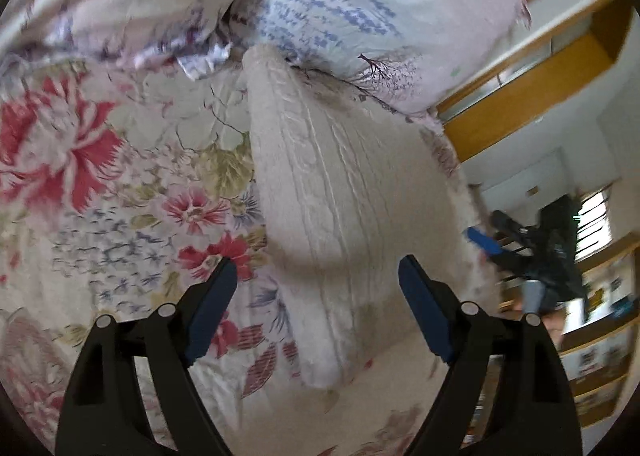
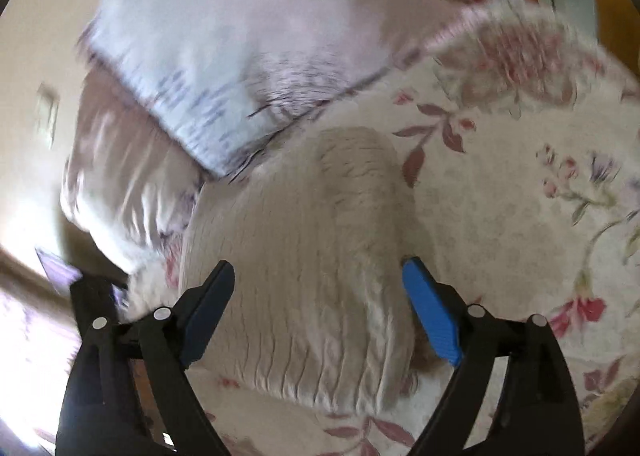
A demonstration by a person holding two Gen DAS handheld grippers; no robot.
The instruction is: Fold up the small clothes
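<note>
1. The left tool (image 1: 316,272) is seen with its jaws spread wide and nothing between the pads; it hangs over the near end of the knitted garment (image 1: 344,191), tilted downward.
2. The right tool (image 2: 320,276) is likewise seen spread wide, empty, above the same garment (image 2: 304,248). No contact between pads and cloth can be made out in either view, and both views are blurred.
3. The garment, a cream cable-knit piece, is laid on the floral bedspread (image 1: 120,191) as a long, narrow, already doubled shape. Its far end lies just below the patterned pillows (image 1: 360,3) at the head of the bed.
4. The step in hand is judged to be a release after a lengthwise fold, with the next grasp still to be chosen.
5. To do it well, the tools should be lifted straight clear so that no knit loop is dragged by a pad and the fold is not pulled open.
6. For the next fold, the two near corners should be pinched through all layers, one by each tool, and carried together toward the far end, so that the edges are kept aligned.
7. A thick knit is expected to spring back, so the fold should be pressed flat before it is let go.
8. The pillows should be avoided when the near end is brought over.
</note>
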